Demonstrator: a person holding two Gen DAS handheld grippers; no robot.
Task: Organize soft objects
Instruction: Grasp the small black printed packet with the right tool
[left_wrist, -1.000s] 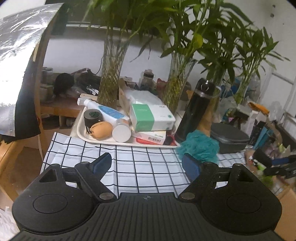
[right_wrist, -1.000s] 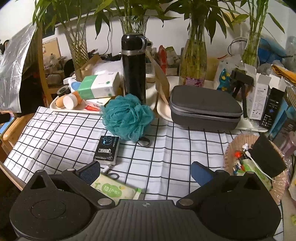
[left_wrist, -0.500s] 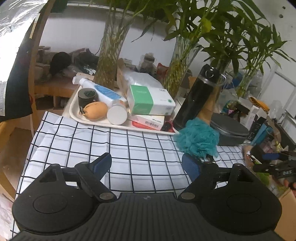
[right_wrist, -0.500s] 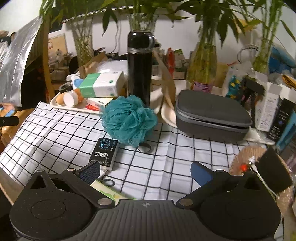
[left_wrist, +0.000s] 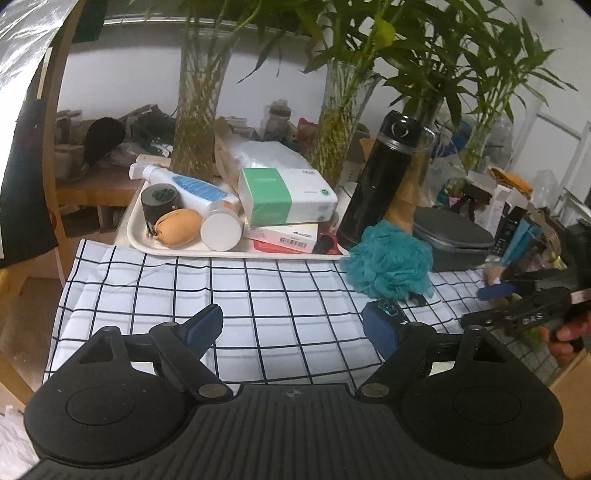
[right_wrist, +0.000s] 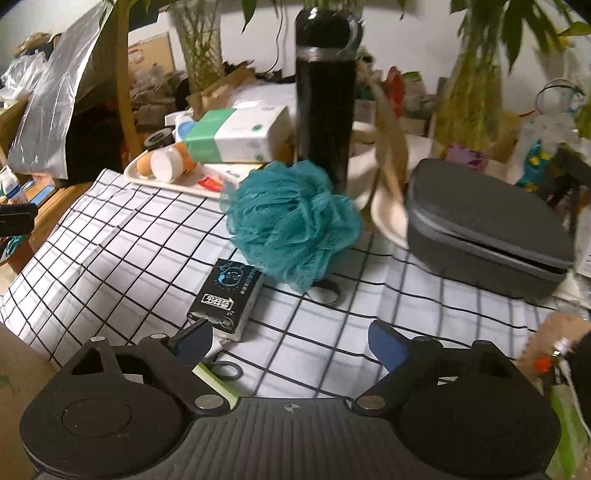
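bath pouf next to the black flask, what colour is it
Teal; the bath pouf shows best in the right wrist view.

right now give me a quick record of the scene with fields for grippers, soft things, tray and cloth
left gripper: open, empty, above the cloth
right gripper: open, empty, facing the sponge
bath sponge: teal, on the cloth, in front of the flask
tissue pack: black, beside the sponge
tray: holds tissue box, bottles, tan pouch
cloth: checked
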